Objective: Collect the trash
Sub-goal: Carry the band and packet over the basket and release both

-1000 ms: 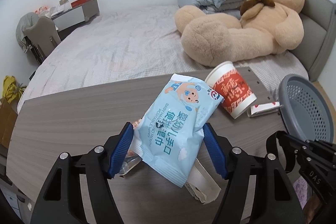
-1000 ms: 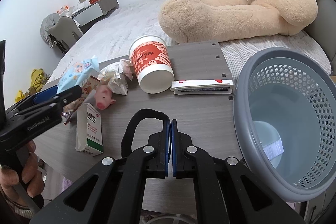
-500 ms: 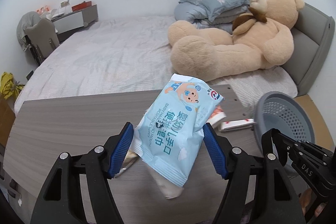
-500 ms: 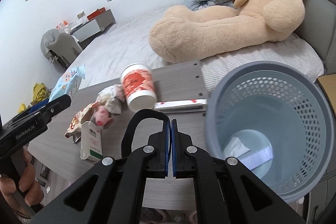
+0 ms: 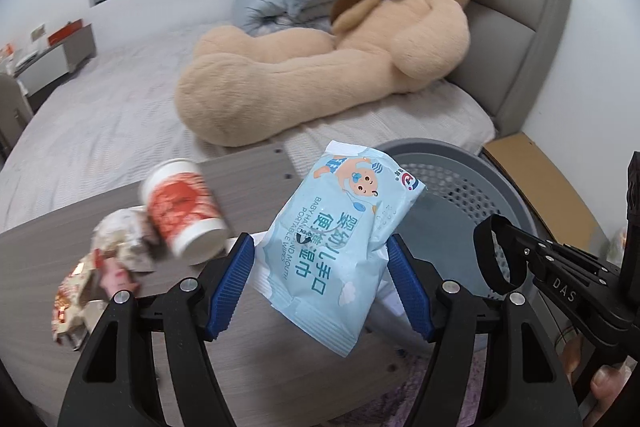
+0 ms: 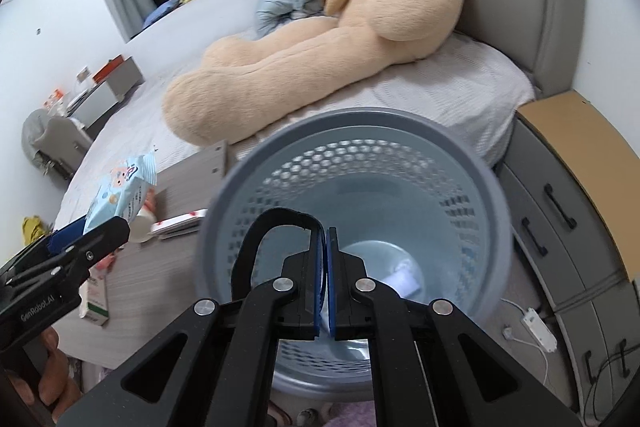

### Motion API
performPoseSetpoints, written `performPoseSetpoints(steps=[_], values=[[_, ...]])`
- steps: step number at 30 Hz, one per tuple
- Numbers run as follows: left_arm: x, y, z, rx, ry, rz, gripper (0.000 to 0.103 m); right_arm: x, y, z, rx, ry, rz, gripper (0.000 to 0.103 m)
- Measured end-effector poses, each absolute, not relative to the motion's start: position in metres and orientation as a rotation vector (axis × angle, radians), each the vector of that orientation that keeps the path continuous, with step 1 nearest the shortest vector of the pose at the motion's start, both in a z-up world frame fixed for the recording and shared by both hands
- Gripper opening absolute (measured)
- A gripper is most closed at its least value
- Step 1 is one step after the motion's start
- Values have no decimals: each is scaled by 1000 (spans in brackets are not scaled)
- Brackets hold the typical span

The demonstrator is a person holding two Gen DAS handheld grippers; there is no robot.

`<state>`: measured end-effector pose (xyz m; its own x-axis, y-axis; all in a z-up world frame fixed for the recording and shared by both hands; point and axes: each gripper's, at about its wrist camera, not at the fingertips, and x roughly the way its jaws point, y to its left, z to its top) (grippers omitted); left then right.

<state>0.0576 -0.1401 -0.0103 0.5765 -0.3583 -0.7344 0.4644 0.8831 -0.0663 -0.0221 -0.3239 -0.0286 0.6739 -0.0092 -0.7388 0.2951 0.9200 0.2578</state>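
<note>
My left gripper (image 5: 320, 251) is shut on a light blue baby wipes pack (image 5: 340, 239), held in the air at the table's right end, in front of the grey mesh basket (image 5: 460, 163). The right wrist view shows that pack (image 6: 120, 191) left of the basket (image 6: 360, 123). My right gripper (image 6: 324, 233) is shut with nothing visible between its pads, and hangs over the basket's opening. White scraps (image 6: 404, 277) lie at the basket's bottom. On the table (image 5: 248, 171) lie a red and white cup (image 5: 182, 211), crumpled wrappers (image 5: 120, 239) and a snack bag (image 5: 72, 291).
A flat white box (image 6: 180, 225) and a green and white carton (image 6: 96, 297) lie on the table. Behind it a large teddy bear (image 5: 320, 67) sprawls on the bed. Grey drawers (image 6: 560, 227) stand right of the basket, with a white cable box (image 6: 536, 323) on the floor.
Both grippers have swung right towards the basket. The wipes pack, still gripped, now sits in front of the basket's rim, and the right gripper now hangs over the basket's opening.
</note>
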Motion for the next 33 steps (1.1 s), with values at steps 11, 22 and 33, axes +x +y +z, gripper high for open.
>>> performPoseSetpoints(steps=[11, 22, 33], values=[[59, -195, -32, 177, 890, -553, 67, -17, -358, -52, 401, 864, -205, 3], [62, -204, -37, 192, 908, -530, 77, -16, -369, -59, 412, 870, -212, 37], [62, -197, -34, 191, 887, -492, 82, -21, -369, -57, 419, 855, -225, 40]])
